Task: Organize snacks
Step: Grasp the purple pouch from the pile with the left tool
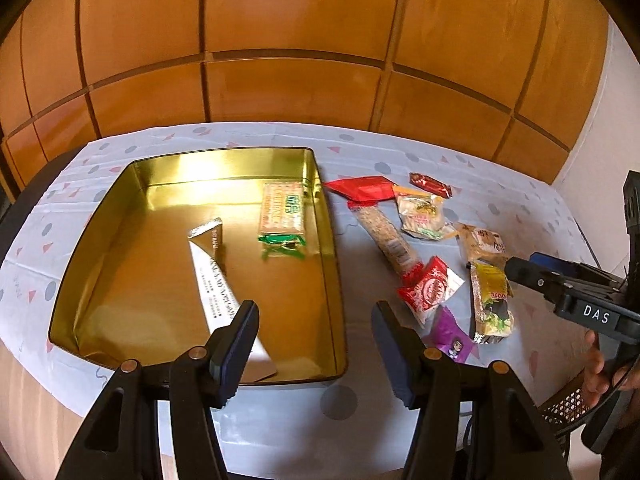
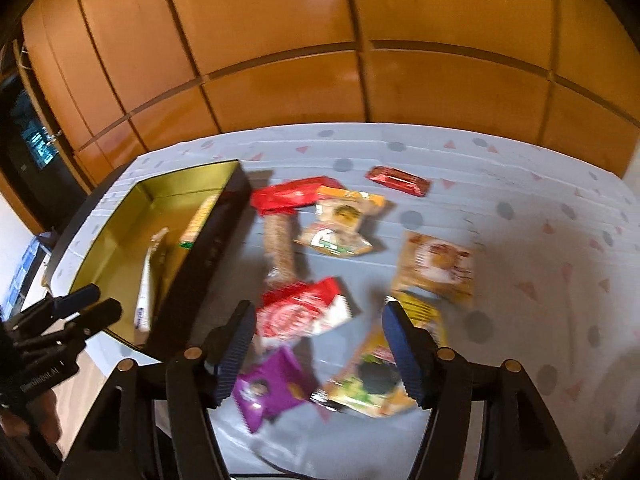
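A gold tin box (image 1: pixel 120 208) sits on the left of the table and holds a long white packet (image 1: pixel 218 292) and a cracker pack (image 1: pixel 282 210). My left gripper (image 1: pixel 316 344) is open and empty above the tin's near right corner. Loose snacks lie to the right: a red-and-white packet (image 2: pixel 300 308), a purple packet (image 2: pixel 268 392), a yellow-green pack (image 2: pixel 372 388), a long cereal bar (image 2: pixel 280 244) and several others. My right gripper (image 2: pixel 318 352) is open and empty, low over the purple and red-and-white packets. It also shows in the left wrist view (image 1: pixel 532 270).
The table carries a pale cloth (image 2: pixel 540 280) with grey dots and pink triangles. Wooden cabinet panels (image 1: pixel 300 60) stand behind the table. The tin (image 2: pixel 120 216) shows at the left of the right wrist view, with the left gripper (image 2: pixel 86 304) beside it.
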`<state>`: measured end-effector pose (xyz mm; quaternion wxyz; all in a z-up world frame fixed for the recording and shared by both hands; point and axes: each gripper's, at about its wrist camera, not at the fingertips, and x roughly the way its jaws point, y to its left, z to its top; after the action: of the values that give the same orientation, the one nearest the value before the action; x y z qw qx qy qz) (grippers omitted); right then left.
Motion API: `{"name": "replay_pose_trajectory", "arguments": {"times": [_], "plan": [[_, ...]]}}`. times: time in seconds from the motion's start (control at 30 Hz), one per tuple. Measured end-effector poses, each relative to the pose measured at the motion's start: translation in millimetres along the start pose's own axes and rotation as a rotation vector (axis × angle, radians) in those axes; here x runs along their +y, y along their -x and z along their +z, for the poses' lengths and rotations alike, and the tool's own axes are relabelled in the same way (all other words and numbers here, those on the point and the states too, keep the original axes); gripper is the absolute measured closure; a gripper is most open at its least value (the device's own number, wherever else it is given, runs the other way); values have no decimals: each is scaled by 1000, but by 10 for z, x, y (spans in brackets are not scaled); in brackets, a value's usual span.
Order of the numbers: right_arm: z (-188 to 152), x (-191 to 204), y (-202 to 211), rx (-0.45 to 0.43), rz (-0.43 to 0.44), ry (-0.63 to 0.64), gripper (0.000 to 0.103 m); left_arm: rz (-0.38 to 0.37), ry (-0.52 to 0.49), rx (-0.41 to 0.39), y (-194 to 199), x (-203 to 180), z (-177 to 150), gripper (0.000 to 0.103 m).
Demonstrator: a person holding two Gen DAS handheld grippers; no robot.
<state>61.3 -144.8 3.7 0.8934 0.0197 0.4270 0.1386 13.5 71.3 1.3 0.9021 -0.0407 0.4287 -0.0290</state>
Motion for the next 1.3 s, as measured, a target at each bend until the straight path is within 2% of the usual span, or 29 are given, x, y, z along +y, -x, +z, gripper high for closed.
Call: {"name": "replay_pose_trajectory", "arguments": {"times": [0.23,0.37,0.6,0.8,0.9,1.0,1.2,1.27,1.3], "plan": [[-70,-271,99,-4,-50,-31,36,-19,-42,12,-48,-152,-7,44],[-86,-414,179,-18,-78,-52,32,-78,-66,26,-77,-258,1,44],[-214,-680,225,-1,-110,-111,31,-172,-109,117,-234,-478,3,45],[-360,-856,218,24,-116,-164,29,-239,-240,218,-426,-800,-76,46],[-409,-901,206,31,-110,-181,28,-243,-312,265,-571,-990,-176,46],[-443,-917,192,39,-102,-190,26,-239,-402,278,-677,-1153,-267,45],[-504,-937,164,55,-90,-202,25,-223,-428,334,-979,-1248,-324,46],[-526,-964,158,60,-86,-217,25,-233,-436,292,-972,-1248,-318,61],[-535,-975,154,63,-83,-226,25,-239,-432,284,-969,-1239,-324,61]]}}
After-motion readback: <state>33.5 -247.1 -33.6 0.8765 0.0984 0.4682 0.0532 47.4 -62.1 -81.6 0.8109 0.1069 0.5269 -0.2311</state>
